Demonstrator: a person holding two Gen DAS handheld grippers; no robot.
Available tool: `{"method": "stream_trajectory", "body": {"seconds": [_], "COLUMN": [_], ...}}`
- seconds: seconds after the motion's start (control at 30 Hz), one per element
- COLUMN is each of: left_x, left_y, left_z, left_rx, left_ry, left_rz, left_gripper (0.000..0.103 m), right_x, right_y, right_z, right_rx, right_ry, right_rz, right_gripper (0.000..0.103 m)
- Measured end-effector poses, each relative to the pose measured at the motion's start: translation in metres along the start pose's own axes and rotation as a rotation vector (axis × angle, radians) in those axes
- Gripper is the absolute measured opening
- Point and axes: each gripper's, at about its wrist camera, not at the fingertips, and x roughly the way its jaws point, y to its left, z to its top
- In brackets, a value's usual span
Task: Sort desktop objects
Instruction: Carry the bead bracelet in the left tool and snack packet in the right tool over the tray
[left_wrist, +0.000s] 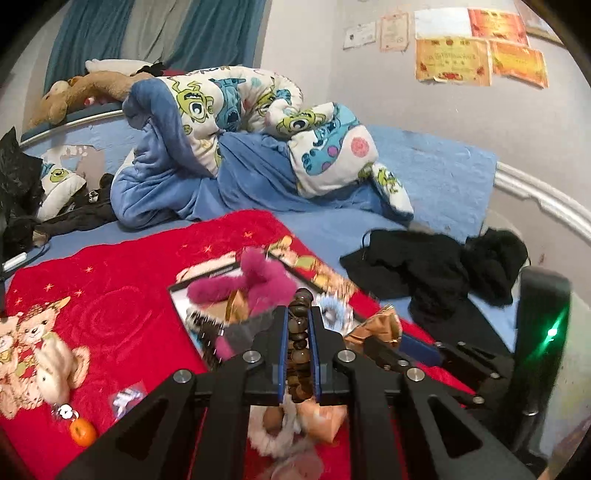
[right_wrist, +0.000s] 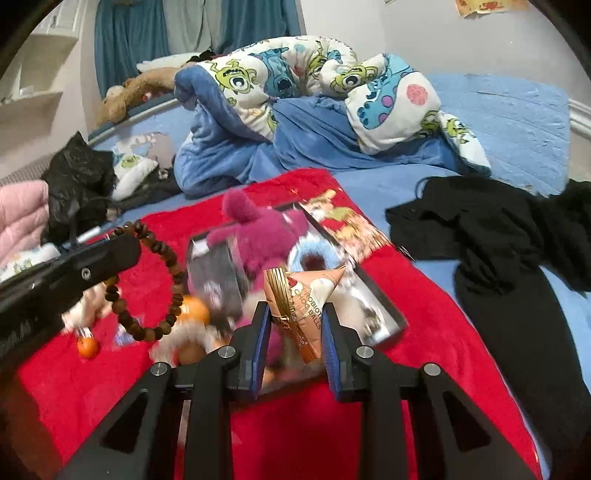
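Wooden beads fill the narrow slot of the left gripper (left_wrist: 298, 314): its jaws are clamped tight on the bead bracelet (left_wrist: 297, 347), and in the right wrist view the rest of the loop (right_wrist: 162, 284) hangs free below that gripper's tip, off the red blanket (right_wrist: 314, 424). The right gripper (right_wrist: 295, 314) is closed on a peach snack packet (right_wrist: 308, 299), pinched near its lower end so the pointed top sticks out ahead of the fingers. Just beyond both tools sits a shallow black-rimmed tray (right_wrist: 388, 306) already holding a pink plush toy (right_wrist: 266, 236) and a blue furry ring (right_wrist: 303, 254), which looks like the sorting spot. An orange charm (left_wrist: 82, 430) lies on the blanket to the left gripper's left, not yet collected
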Motion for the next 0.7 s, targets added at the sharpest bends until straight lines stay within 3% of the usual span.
{"method": "stream_trajectory", "body": {"seconds": [0.1,0.23,0.47,0.57,0.7], "left_x": [0.019,0.041,0.091,0.116,0.14], "left_y": [0.0,-0.01,0.012,0.007,0.017], "left_z": [0.012,0.02,0.015,0.003,-0.013], "left_rx": [0.0,0.1,0.011,0.051,0.004], "left_ry": [0.009,-0.012,0.003,0.035,0.093], "left_rz": [-0.008,0.032,-0.038,-0.007,-0.016], "left_gripper": [0.011,0.011,0.011,0.011,0.01], "right_x": [0.013,0.039,0.085,0.099,0.111], "right_y": [-0.003,-0.012,-0.028,-0.029,-0.021], "right_z": [0.014,0.029,0.034,0.03,0.024], "right_rx": [0.009,0.019,0.047,0.045,-0.006], "right_ry": [-0.009,-0.016,0.02,0.057,0.087], "right_rz": [0.021,0.02,0.046,0.045,0.013], "right_gripper": [0.026,0.026,0.026,0.026,0.026]}}
